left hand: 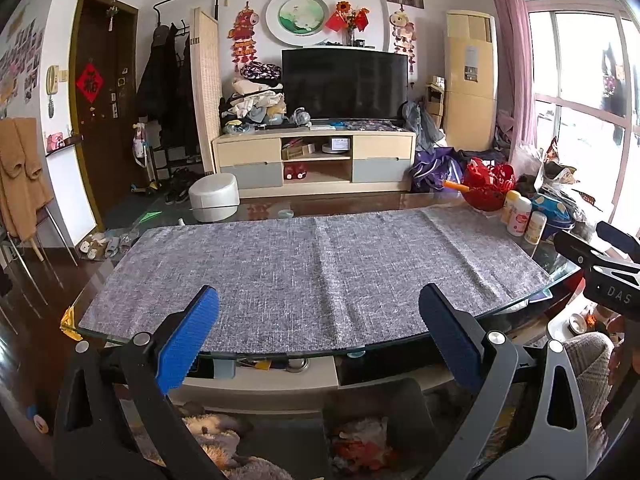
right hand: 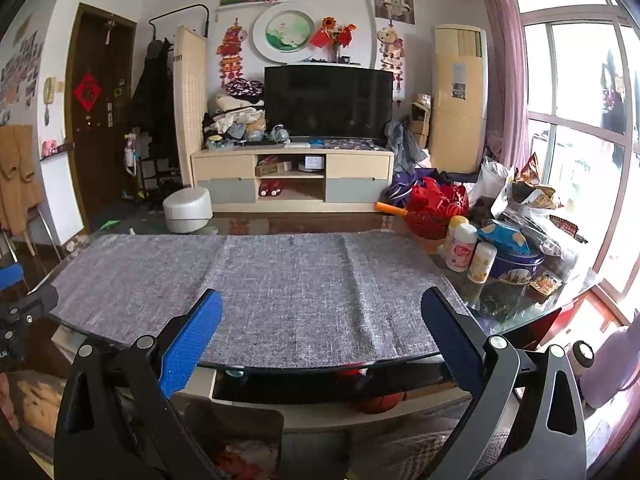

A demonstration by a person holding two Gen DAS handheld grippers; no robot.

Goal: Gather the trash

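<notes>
Over the near edge of the glass table [left hand: 520,256], the left gripper [left hand: 320,316] hangs level with its blue fingers [left hand: 188,340] spread wide and nothing between them. Same story on the right: the right gripper [right hand: 322,320] sits just off the table's front edge, blue pads [right hand: 192,344] splayed apart, empty. From the left camera you can catch the right gripper's black frame poking in at the right edge.

Between both tools lies a grey cloth mat [left hand: 304,272], bare across its whole width. All the clutter is bunched at the far right end of the table. A red basket [right hand: 436,204] stands there with an orange stick [right hand: 390,209] jutting out to the left. Just beside it stand white bottles [right hand: 462,248] and a round blue tin [right hand: 516,264] with a blue packet [right hand: 504,236] resting on top. Behind the tin, crumpled snack bags and wrappers [right hand: 528,196] are piled up, and a small orange packet [right hand: 544,282] lies flat on the glass near the tin. That heap is well apart from both grippers.

Beyond the table stand a white stool [right hand: 188,208], a TV cabinet [right hand: 292,178] and a dark television [right hand: 328,104].
</notes>
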